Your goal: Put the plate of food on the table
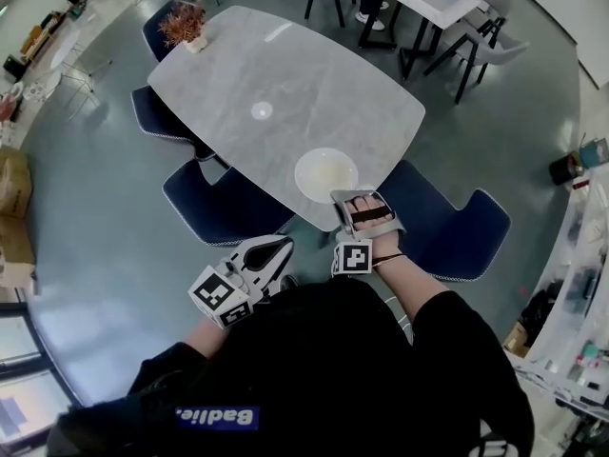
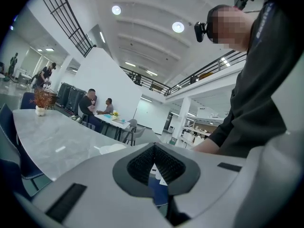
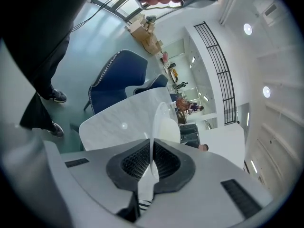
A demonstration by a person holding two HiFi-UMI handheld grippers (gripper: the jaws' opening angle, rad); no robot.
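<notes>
Plate [image 1: 325, 174] lies over the table's [image 1: 285, 84] near edge in the head view, touching my right tongs [image 1: 344, 197]; my left tongs [image 1: 284, 244] are well apart from it. Left gripper view: tongs closed, empty. Right gripper view: tongs clamped on the plate's rim.

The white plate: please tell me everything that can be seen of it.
The white round plate looks smooth and glossy, like ceramic, with a broad rim and a shallow, pale cream centre; no food can be made out on it. It lies about level over the near edge of the grey marble-look table; whether it rests on the table cannot be told. The right tool is shut on its near rim, with pads on both faces. Nothing else touches it.
</notes>
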